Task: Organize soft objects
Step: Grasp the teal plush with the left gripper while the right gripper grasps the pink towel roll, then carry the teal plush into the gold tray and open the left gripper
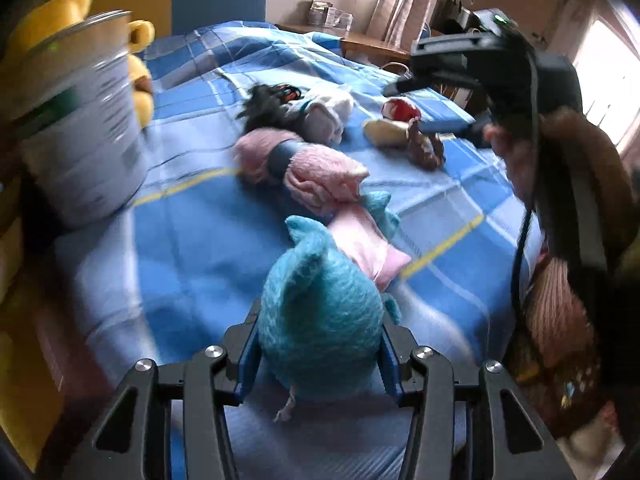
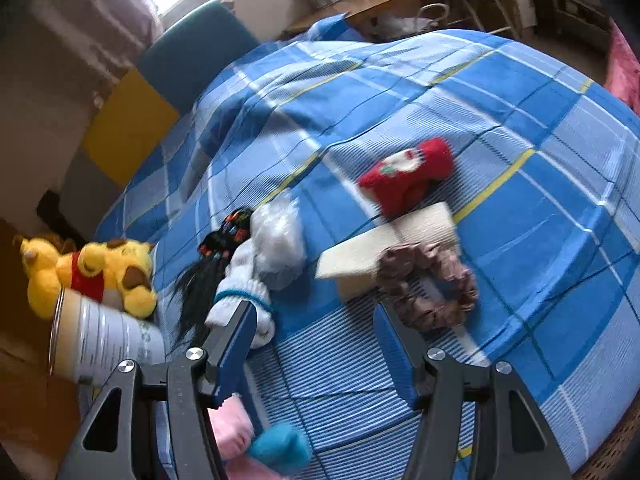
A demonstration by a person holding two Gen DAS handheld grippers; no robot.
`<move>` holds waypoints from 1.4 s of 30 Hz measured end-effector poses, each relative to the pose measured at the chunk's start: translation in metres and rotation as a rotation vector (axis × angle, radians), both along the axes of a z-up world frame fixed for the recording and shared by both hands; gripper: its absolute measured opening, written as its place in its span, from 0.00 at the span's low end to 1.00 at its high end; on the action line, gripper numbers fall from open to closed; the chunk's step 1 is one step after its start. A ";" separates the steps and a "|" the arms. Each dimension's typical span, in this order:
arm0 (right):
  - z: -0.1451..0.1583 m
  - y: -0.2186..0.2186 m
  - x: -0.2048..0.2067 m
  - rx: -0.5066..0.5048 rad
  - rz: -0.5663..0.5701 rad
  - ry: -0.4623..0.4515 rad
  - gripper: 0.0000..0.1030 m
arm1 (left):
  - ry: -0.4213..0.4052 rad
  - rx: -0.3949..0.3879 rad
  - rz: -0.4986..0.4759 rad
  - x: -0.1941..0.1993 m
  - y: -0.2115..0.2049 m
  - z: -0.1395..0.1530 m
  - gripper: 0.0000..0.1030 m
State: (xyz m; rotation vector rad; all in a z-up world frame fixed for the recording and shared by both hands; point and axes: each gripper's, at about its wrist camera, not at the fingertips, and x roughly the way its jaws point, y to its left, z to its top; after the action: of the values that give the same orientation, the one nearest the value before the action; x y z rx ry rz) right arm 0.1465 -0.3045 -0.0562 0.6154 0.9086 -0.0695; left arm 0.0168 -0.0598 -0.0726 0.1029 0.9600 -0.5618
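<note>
My left gripper (image 1: 320,320) is shut on a teal fuzzy soft item (image 1: 320,292) with pointed ears, its blue pads pressing both sides low over the blue checked bed (image 1: 192,248). A pink soft piece (image 1: 360,248) lies against the teal item. Beyond lie rolled pink socks with a dark band (image 1: 296,164), a white sock (image 1: 328,116), black hair (image 1: 260,106), a red sock (image 1: 400,110), a beige sock (image 1: 382,132) and a brown scrunchie (image 1: 426,148). My right gripper (image 2: 316,320) stands open over bare sheet, between the white sock (image 2: 248,284) and the scrunchie (image 2: 432,292).
A metal can (image 1: 84,128) stands at the left of the bed with a yellow plush bear (image 2: 92,268) behind it. A hand (image 1: 520,160) carries the right gripper at the right side. A teal and yellow headboard (image 2: 160,92) and wooden shelves (image 2: 360,4) lie beyond the bed.
</note>
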 end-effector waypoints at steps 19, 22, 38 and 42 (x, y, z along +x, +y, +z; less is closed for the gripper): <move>-0.047 0.154 0.027 -0.347 0.561 0.174 0.36 | -0.009 -0.038 0.036 -0.015 0.016 -0.010 0.49; -0.050 0.154 0.027 -0.343 0.579 0.175 0.36 | -0.023 -0.029 0.028 -0.017 0.015 -0.009 0.46; -0.061 0.147 0.019 -0.349 0.614 0.146 0.37 | -0.112 -0.124 0.161 -0.036 0.106 0.043 0.43; -0.060 0.156 0.016 -0.374 0.620 0.139 0.37 | -0.113 -0.188 0.268 -0.045 0.152 0.059 0.43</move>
State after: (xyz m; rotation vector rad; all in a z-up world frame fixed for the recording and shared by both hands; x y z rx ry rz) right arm 0.1623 -0.1487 -0.1158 -0.0340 1.1526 0.2732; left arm -0.0278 0.0925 -0.0140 -0.1594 0.7917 -0.3918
